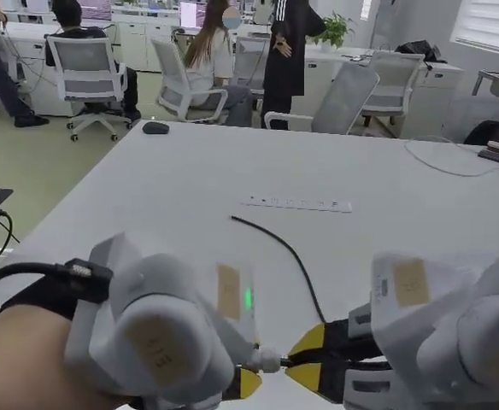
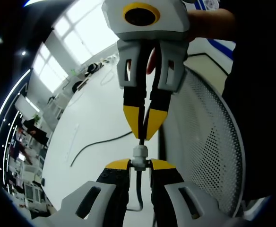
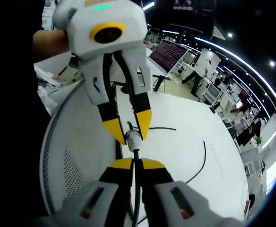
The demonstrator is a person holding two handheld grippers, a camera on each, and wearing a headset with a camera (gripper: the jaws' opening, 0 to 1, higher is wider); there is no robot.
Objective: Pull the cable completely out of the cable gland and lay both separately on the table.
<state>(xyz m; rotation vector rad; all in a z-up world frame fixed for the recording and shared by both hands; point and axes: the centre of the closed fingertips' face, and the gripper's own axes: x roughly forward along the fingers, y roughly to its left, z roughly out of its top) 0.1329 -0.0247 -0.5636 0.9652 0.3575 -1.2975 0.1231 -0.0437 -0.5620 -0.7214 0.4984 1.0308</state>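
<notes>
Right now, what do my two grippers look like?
Both the left gripper and the right gripper have bulky white moulded shells, slotted white fingers and black jaws ending in yellow wedge tips. Each shell carries a tan sticker on top. The left one has a small green light, and a black lead runs to its rear.

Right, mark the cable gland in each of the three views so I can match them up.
Head view: cable gland bottom centre, between the yellow jaws.
Left gripper view: cable gland low centre, clamped in the left gripper.
Right gripper view: cable gland at centre, just above the right gripper, which grips the cable.
Shared landmark: the black cable curving across the white table.
</notes>
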